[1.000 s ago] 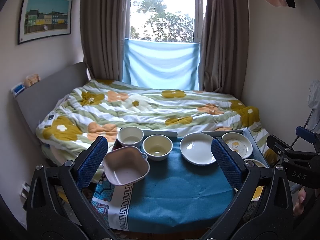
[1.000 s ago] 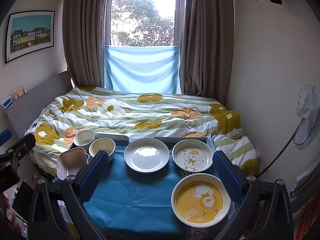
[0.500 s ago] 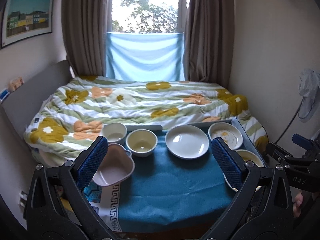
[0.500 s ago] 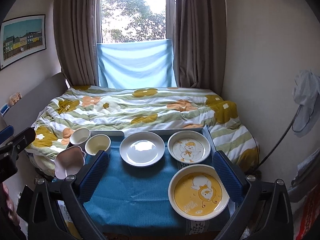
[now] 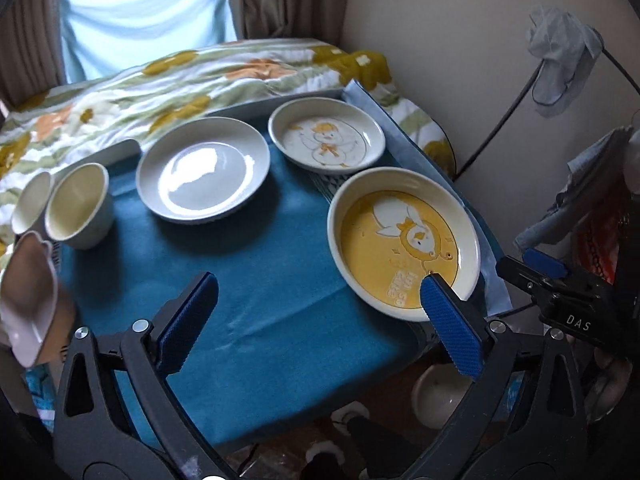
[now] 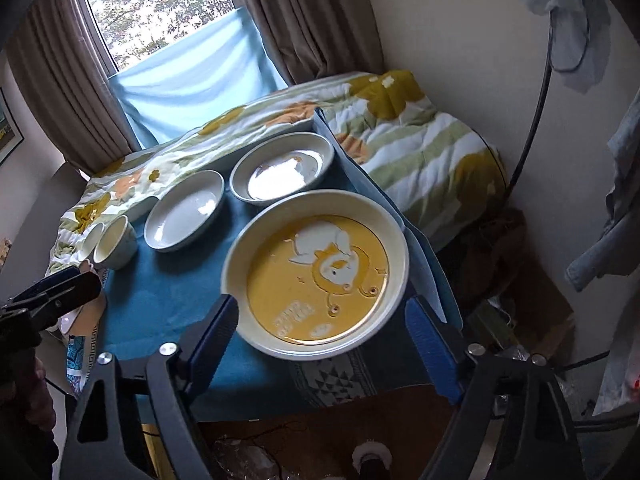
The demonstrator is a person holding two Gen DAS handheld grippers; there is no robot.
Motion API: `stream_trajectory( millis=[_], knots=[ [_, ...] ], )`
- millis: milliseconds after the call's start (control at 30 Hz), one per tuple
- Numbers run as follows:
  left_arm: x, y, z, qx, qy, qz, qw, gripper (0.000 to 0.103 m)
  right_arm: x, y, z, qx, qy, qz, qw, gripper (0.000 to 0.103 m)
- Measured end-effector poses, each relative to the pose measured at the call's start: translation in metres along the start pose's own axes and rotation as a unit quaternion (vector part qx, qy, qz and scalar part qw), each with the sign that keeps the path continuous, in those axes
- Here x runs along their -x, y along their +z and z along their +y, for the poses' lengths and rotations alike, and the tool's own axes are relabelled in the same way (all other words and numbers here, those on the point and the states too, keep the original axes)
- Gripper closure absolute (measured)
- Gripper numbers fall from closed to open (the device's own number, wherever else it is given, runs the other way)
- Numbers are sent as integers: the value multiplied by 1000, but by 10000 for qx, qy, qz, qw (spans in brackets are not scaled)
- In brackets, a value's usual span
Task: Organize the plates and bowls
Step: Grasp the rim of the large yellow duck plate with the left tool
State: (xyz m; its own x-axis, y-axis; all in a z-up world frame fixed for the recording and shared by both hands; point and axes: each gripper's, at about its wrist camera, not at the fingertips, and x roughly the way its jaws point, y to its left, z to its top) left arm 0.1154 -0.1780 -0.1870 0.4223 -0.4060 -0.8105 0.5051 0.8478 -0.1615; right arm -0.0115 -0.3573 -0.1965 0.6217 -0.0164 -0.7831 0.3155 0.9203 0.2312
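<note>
A yellow duck plate (image 5: 404, 240) (image 6: 316, 276) lies at the near right of the blue-clothed table (image 5: 248, 280). Behind it are a white duck plate (image 5: 326, 140) (image 6: 282, 174), a plain white plate (image 5: 202, 174) (image 6: 184, 210), two cream cups (image 5: 78, 210) (image 5: 30, 202) and a pink bowl (image 5: 28, 296) at the left edge. My left gripper (image 5: 316, 300) is open above the table's front, its right finger over the yellow plate's near rim. My right gripper (image 6: 324, 324) is open, its fingers on either side of the yellow plate's near edge.
A bed with a flowered quilt (image 5: 160, 80) lies behind the table. The wall (image 5: 460, 60) is close on the right, with a lamp stand and hanging clothes (image 5: 560, 36). Clutter sits on the floor below the table's front edge (image 6: 372, 452).
Both grippers have moved forward, down and toward the right. The yellow duck plate now lies between the right gripper's open fingers. The dishes have not moved.
</note>
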Motion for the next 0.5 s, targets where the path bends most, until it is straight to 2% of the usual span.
stream_trajectory(
  millis=[67,133,233,300,367,500],
  knots=[
    [-25,3,-8,-17,-93,195,9998,8,-16,1,-17,-32,153,105,9998,38],
    [-48,6,-13,-2,-128,369,9992,18,-30,4,-30,-14,301,181,9994,47],
    [-78,7,-15,88,-129,571,9982,24,-49,11,-40,166,462,301,9983,56],
    [-94,8,-18,157,-118,666,9976,27,-60,15,-43,263,533,373,9975,61],
    [-107,8,-19,206,-85,745,9970,30,-68,20,-48,358,433,380,9977,64],
    [-129,7,-20,299,-45,903,9955,38,-86,27,-60,335,593,560,9961,70]
  ],
)
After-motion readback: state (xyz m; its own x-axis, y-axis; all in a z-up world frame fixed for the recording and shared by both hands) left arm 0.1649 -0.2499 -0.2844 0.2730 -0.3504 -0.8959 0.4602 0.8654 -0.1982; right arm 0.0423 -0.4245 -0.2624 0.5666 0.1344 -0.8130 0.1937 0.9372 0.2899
